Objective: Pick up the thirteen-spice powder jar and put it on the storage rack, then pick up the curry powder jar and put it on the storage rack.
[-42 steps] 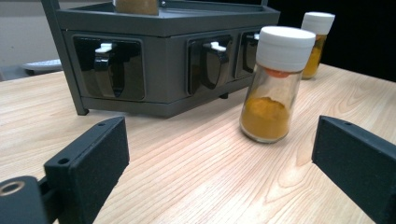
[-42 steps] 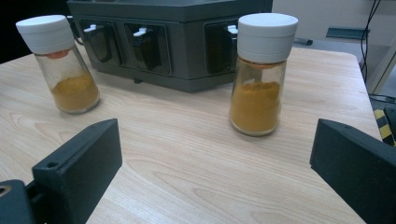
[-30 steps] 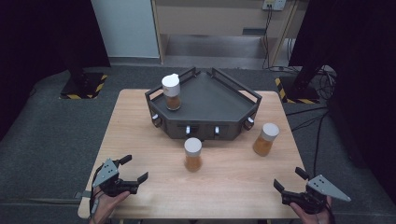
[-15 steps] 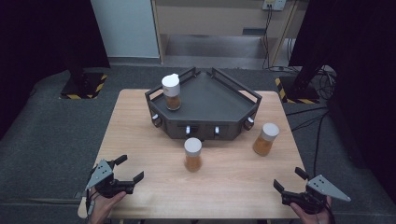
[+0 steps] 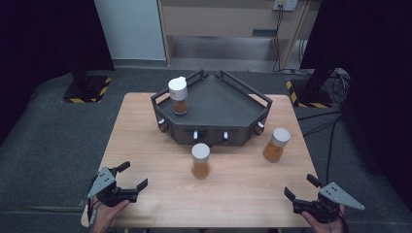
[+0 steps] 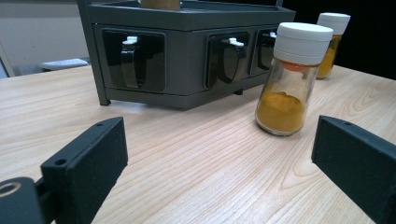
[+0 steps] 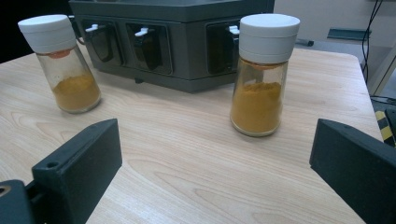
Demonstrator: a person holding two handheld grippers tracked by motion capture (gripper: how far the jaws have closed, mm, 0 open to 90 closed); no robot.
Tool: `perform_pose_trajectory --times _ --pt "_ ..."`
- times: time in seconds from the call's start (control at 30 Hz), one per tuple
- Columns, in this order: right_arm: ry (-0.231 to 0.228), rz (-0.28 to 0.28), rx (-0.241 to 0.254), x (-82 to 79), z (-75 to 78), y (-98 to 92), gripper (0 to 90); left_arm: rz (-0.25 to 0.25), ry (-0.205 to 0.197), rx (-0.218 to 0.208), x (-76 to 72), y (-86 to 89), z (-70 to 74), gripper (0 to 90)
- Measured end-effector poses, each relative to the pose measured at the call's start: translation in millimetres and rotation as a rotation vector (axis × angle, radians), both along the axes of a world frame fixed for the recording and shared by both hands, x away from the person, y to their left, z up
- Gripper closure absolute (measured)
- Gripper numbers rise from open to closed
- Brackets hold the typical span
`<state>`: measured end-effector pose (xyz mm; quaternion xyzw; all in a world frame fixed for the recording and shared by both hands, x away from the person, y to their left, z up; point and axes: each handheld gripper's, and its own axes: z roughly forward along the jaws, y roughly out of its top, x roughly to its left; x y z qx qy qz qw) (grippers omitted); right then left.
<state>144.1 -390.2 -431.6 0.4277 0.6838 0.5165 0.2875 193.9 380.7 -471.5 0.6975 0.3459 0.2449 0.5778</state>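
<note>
Looks like loading glass spice jars of yellow-orange powder onto the dark grey angular metal rack [image 5: 214, 104] at the far middle of the pale wooden table [image 5: 145, 145]; one white-capped jar [image 5: 178, 95] already upright on the rack's top shelf at its left corner. Two more on the tabletop: the middle jar [image 5: 200, 160] just in front of the rack, the right-hand jar [image 5: 276, 144] beside the rack's right front corner, well apart from each other. Best done by approaching each jar level, centring the glass body between the jaws below the cap, closing gently, lifting straight up, then clearing the shelf's raised rail before setting down upright. Left gripper [image 5: 127, 178] low at the near left corner, held in a hand, jaws spread wide and empty, aimed toward the middle jar [image 6: 293, 78], which sits right of centre in the left gripper view. Right gripper [image 5: 300, 187] at the near right corner, likewise wide and empty, pointing at the right-hand jar [image 7: 262, 74]. Neither touching anything.
</note>
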Motion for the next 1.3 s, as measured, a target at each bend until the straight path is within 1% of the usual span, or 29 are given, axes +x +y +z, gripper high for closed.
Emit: perform_pose_trajectory --times 0.3,0.47,0.57,1.17,1.3 --pt "0.003 -0.003 -0.001 0.8 -0.1 0.3 2.2 -0.008 -0.002 0.005 1.4 -0.3 -0.4 3.0" --pt "0.002 -0.006 -0.004 0.0 0.4 0.8 2.2 -0.011 -0.003 -0.004 2.1 0.7 -1.8 3.1" --pt "0.004 -0.005 -0.005 0.3 0.5 1.2 2.2 -0.012 -0.004 0.001 1.8 0.1 -1.2 3.2" --pt "0.005 -0.007 0.000 0.8 -0.1 0.9 1.9 -0.006 0.004 -0.006 3.1 0.0 -2.5 3.4" --pt "0.010 -0.020 -0.010 1.0 1.3 6.3 0.9 -0.006 0.003 -0.005 2.6 -0.2 -2.3 3.4"
